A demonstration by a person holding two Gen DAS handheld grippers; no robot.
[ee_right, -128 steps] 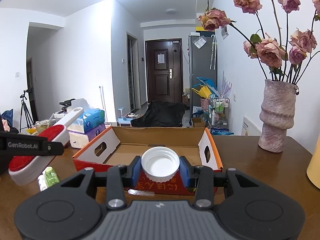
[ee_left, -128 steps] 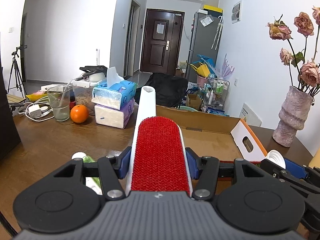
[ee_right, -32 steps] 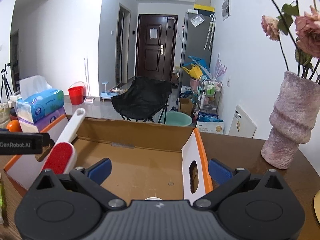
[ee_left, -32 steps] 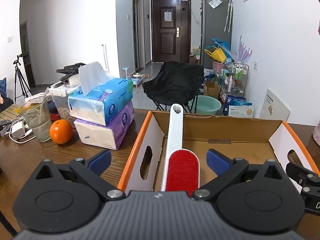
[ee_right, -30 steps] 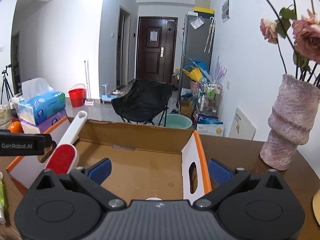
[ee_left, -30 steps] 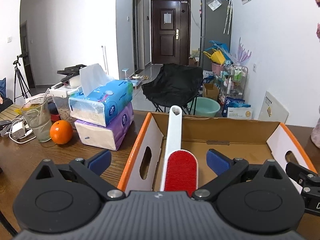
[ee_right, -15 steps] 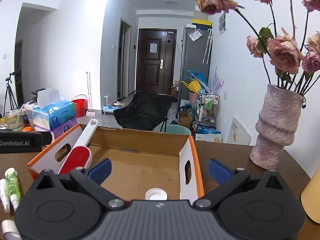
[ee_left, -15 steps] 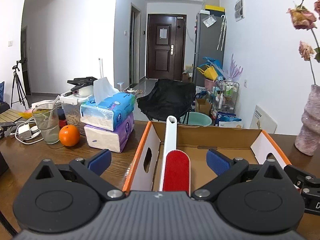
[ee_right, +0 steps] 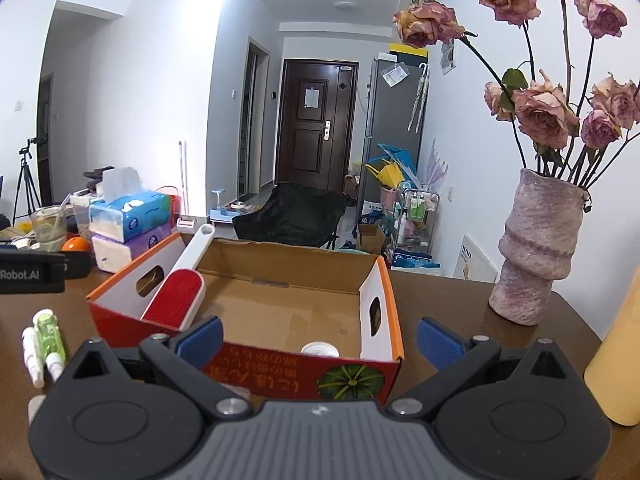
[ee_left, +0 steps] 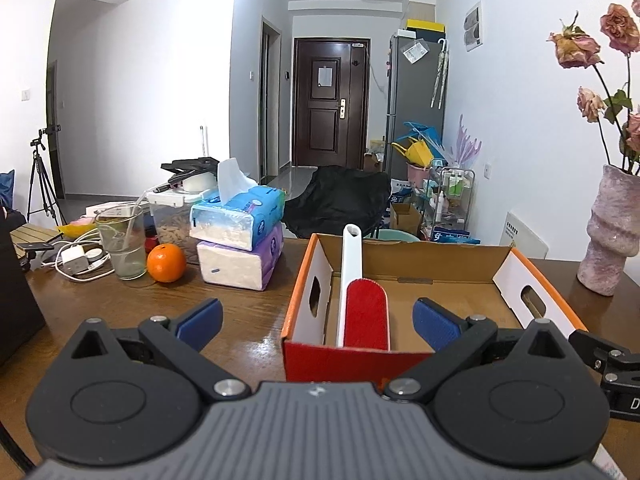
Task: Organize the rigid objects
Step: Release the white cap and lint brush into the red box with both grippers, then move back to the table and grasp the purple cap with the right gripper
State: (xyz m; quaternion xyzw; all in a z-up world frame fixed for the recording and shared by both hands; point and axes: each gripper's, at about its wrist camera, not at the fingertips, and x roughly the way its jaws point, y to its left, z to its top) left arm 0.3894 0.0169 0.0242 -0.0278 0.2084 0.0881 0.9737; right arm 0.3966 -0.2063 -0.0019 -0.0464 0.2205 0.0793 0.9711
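Observation:
An open cardboard box [ee_left: 404, 252] with orange rims stands on the brown table; it also shows in the right wrist view [ee_right: 394, 312]. A red-and-white lint brush [ee_left: 366, 312] leans inside against its left wall, handle sticking up; it also shows in the right wrist view [ee_right: 176, 300]. A white cap [ee_right: 320, 349] lies on the box floor near the front right. My left gripper [ee_left: 316, 322] is open and empty just in front of the box. My right gripper [ee_right: 320, 340] is open and empty in front of the box.
Small green and white bottles [ee_right: 44, 340] lie on the table left of the box. Stacked tissue packs [ee_left: 238, 240], an orange [ee_left: 166, 263] and a glass [ee_left: 122, 242] stand at the left. A pink vase with roses [ee_right: 532, 248] and a yellow object [ee_right: 620, 356] stand at the right.
Both grippers let go of their loads, the brush and the cap, into the box and have drawn back from it. The box now sits farther ahead in both views.

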